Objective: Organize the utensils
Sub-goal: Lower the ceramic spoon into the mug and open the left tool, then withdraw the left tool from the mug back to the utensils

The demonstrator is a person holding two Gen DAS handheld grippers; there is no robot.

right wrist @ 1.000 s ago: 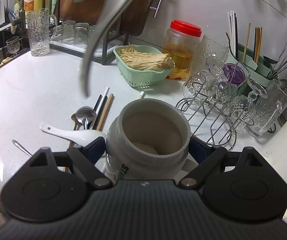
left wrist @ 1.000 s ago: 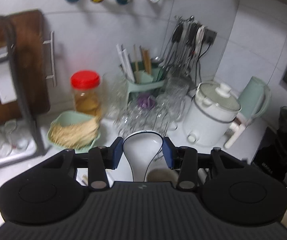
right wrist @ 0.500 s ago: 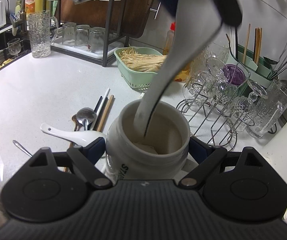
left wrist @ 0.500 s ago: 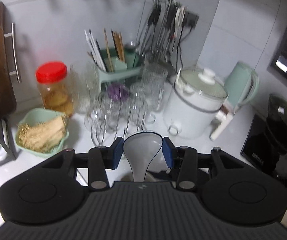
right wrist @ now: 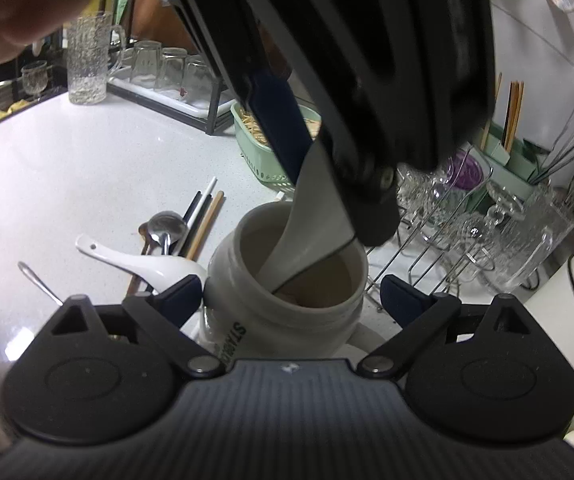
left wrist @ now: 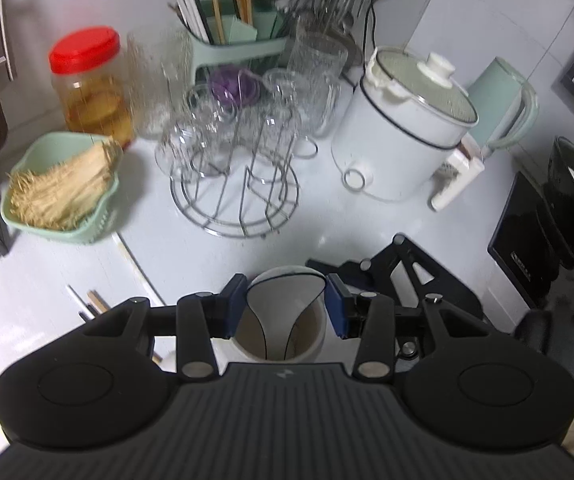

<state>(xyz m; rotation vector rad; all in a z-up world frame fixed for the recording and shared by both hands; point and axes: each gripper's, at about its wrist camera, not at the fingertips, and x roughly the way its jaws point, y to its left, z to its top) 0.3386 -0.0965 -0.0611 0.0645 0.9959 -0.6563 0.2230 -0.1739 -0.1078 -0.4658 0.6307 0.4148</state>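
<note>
A white ceramic spoon point(left wrist: 285, 300) is clamped by its bowl between the blue pads of my left gripper point(left wrist: 285, 306). In the right wrist view this spoon point(right wrist: 311, 216) slants down with its handle inside the white mug point(right wrist: 287, 280) on the counter. My right gripper point(right wrist: 291, 298) straddles the mug; its jaws are opening and its right pad stands clear of the mug's wall. On the counter left of the mug lie a second white spoon point(right wrist: 139, 258), a metal spoon point(right wrist: 165, 226) and several chopsticks point(right wrist: 203, 220).
A green basket of dried strands point(left wrist: 63, 188), a wire rack of glasses point(left wrist: 239, 168), a red-lidded jar point(left wrist: 87, 84) and a white cooker point(left wrist: 407, 132) stand behind the mug. A green utensil holder point(left wrist: 239, 36) sits by the wall. A hand point(right wrist: 7, 8) shows top left.
My left gripper has come down and tilted, bringing the spoon's handle into the mug. The right gripper's jaws, earlier closed on the mug, have widened off it.
</note>
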